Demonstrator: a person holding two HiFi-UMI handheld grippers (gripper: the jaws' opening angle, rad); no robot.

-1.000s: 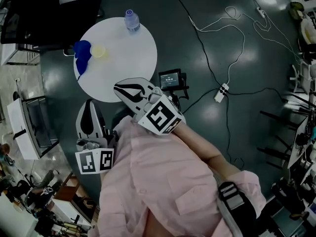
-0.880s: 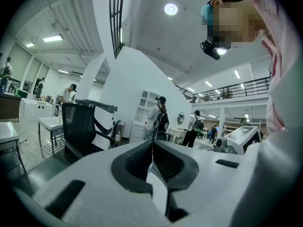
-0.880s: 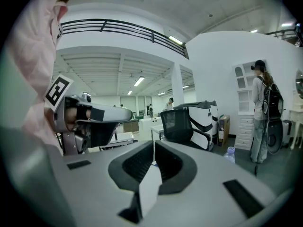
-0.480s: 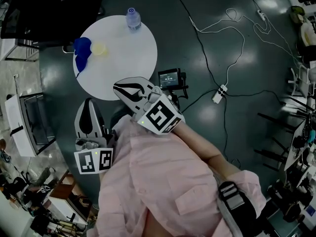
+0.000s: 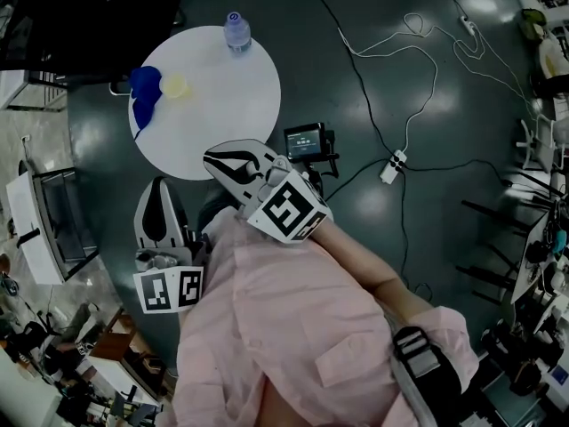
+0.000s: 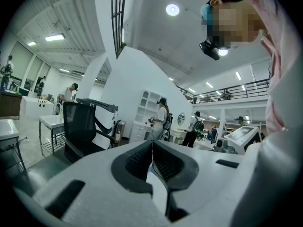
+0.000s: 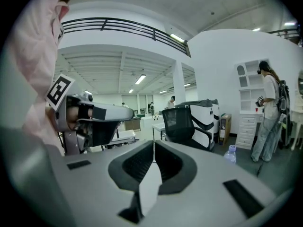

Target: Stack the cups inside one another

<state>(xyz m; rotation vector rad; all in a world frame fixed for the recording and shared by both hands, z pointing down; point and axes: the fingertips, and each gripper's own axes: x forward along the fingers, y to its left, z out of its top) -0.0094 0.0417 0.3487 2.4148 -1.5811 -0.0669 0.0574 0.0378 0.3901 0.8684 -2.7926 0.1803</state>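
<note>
Holding both tongs close to the chest, the person has not started the real work yet. The left tongs (image 6: 152,148) are shut tight with nothing between them. The right tongs (image 7: 153,149) are shut tight too, and they are empty as well.

The cups sit far from the tongs, on the round white tabletop (image 5: 222,105). A blue cup (image 5: 145,85) is near the far left edge. More blue shows just below it, maybe a second cup, but it is too small to tell. A yellow cup (image 5: 176,86) is right beside the blue one, not inside it as far as I can see. A water bottle (image 5: 236,32) stands at the far edge, apart from the cups.

So I think nothing is done yet. All of the job is left to do. The tongs need to reach out to the tabletop, open, pick up one cup and drop it into the other.
</note>
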